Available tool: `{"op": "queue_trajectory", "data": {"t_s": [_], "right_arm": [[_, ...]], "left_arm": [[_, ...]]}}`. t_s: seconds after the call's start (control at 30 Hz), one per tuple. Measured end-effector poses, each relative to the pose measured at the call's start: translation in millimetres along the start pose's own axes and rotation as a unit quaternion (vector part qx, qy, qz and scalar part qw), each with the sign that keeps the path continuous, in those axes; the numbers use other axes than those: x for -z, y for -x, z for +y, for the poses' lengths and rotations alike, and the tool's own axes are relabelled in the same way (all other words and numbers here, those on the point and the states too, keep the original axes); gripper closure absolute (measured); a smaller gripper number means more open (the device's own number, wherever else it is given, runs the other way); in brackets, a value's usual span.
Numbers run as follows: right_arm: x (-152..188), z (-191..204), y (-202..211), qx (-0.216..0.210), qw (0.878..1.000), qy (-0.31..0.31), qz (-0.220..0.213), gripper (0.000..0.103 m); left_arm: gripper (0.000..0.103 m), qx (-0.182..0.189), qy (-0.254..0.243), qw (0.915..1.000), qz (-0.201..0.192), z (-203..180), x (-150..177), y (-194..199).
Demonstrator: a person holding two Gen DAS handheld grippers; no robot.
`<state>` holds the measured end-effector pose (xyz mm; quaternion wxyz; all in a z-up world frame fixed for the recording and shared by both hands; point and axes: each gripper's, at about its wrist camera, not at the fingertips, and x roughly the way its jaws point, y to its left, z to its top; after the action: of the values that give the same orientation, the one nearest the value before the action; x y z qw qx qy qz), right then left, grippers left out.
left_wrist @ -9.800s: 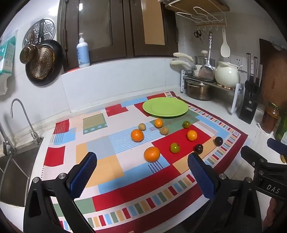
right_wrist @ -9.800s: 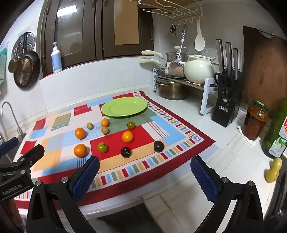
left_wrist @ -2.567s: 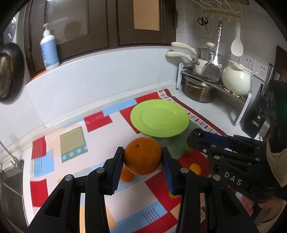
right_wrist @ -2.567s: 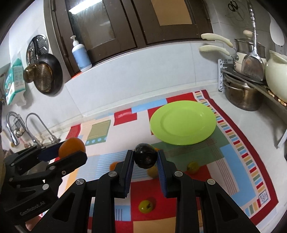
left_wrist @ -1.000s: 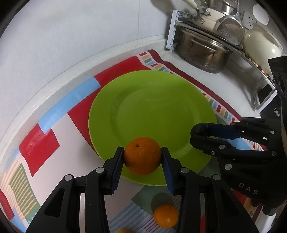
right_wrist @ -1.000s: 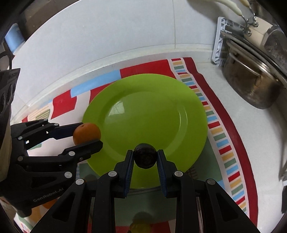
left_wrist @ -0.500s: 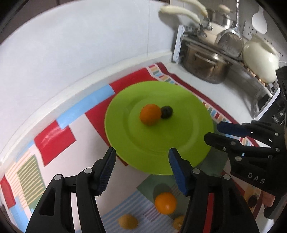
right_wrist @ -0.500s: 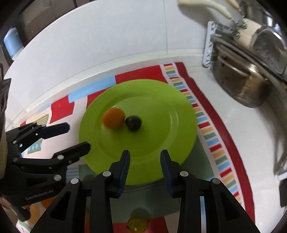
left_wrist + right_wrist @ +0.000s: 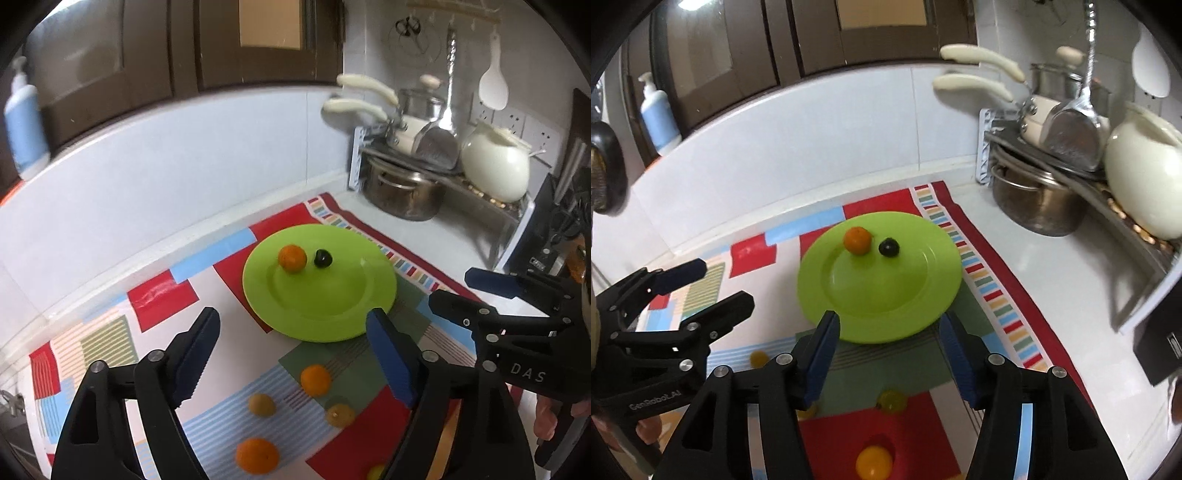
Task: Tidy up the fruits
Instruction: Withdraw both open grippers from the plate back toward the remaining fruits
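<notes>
The plate [image 9: 321, 295] lies on the mat [image 9: 155, 306] at the centre of the left wrist frame. On its upper part sit two fruits – the orange [image 9: 292, 258] to the left, the plum [image 9: 323, 258] just beside it on the right, apart. Below the plate, more fruits [image 9: 315, 379] lie scattered on the mat. The pot rack [image 9: 436, 173] stands at upper right, behind the mat's corner – the soap bottle [image 9: 26, 133] at far left.

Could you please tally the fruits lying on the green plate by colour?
Orange fruit: 1
Black fruit: 1
Total on the green plate: 2
</notes>
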<state>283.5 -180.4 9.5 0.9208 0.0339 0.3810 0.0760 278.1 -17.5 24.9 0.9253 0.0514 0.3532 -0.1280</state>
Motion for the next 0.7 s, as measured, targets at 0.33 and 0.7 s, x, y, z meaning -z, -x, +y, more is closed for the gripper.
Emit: {"op": "queue_trajectory", "data": {"t_s": [0.33,0.7], "right_arm": [[33.8,-6.2,42.4,0.02,1.0,-0.015,-0.014,0.04],[68.9,-17.6,71.0,0.046,0.999,-0.028,-0.009,0.04]], "left_arm": [[0.015,0.008,-0.011,0.9998,-0.011,-21.0,26.9,40.0],[0.015,0.014,-0.016,0.9998,0.002,-40.9,60.5,54.7]]}}
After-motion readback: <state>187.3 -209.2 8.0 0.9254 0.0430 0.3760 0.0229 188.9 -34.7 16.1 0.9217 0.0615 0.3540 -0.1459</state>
